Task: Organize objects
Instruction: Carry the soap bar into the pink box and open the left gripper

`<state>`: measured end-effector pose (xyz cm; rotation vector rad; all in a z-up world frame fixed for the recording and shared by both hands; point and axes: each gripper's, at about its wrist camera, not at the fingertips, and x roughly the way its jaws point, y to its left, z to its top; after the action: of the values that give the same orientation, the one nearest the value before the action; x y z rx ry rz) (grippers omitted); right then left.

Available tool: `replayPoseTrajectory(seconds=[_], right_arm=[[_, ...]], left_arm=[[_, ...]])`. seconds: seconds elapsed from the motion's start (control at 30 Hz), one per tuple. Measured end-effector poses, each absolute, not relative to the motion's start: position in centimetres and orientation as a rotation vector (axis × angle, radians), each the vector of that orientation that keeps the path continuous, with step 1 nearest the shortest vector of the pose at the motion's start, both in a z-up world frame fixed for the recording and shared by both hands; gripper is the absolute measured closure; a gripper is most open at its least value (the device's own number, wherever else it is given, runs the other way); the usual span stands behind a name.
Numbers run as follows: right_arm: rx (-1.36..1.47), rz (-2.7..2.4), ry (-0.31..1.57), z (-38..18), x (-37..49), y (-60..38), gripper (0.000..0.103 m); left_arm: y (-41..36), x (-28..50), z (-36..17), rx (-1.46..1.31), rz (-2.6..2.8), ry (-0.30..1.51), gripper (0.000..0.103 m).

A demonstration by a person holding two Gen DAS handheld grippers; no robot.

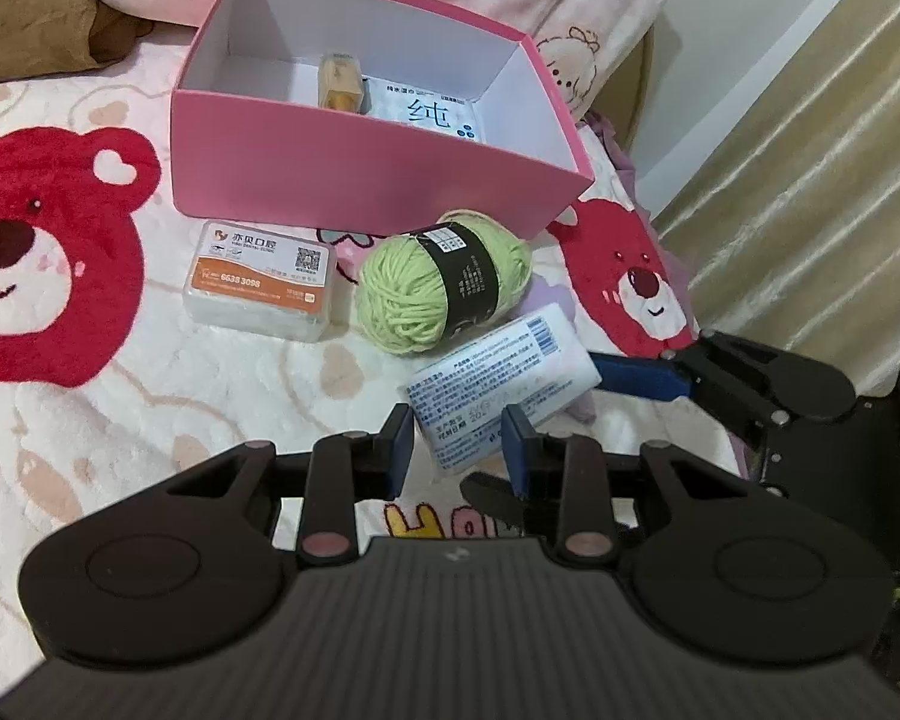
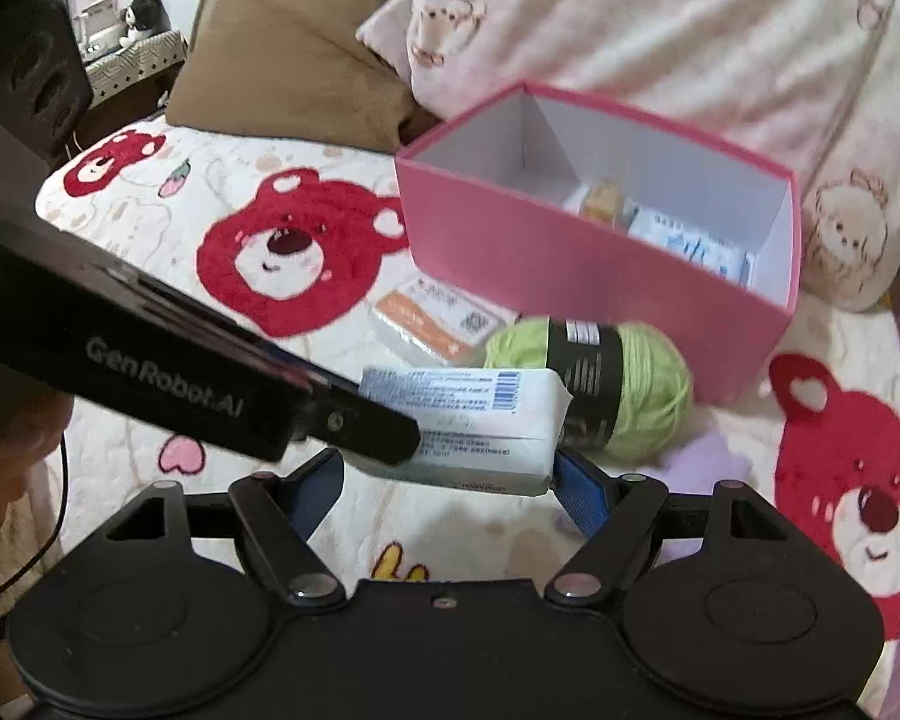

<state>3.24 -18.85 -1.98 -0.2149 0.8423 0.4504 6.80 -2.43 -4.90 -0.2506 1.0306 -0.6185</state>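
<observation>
1. the left gripper clamps one end of a white wet-wipes pack, its blue pads pressed on both sides.
2. the right gripper spans the same pack lengthwise, one blue finger touching its end; the far finger's contact is hidden.
3. just beyond the pack, a green yarn ball lies on the bear-print blanket.
4. a clear card box sits beside the yarn.
5. behind both, near the pillows, a pink box holds a yellow item and another wipes packet.
</observation>
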Motion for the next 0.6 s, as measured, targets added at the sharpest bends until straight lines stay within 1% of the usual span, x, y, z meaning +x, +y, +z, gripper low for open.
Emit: replayPoseTrajectory(seconds=[0.3,0.43,0.6], right_arm=[[-0.256,0.423,0.739,2.3,3.4,-19.1,0.024],[-0.278,0.401,0.658,4.2,3.7,-19.6,0.026],[-0.238,0.372,0.618,5.8,5.3,-20.8,0.03]], left_arm=[[-3.1,7.3,0.3,-0.192,-0.653,0.958,0.073],[-3.6,8.3,2.9,-0.171,-0.669,0.905,0.073],[-4.2,9.8,5.7,-0.154,-0.687,0.835,0.073]])
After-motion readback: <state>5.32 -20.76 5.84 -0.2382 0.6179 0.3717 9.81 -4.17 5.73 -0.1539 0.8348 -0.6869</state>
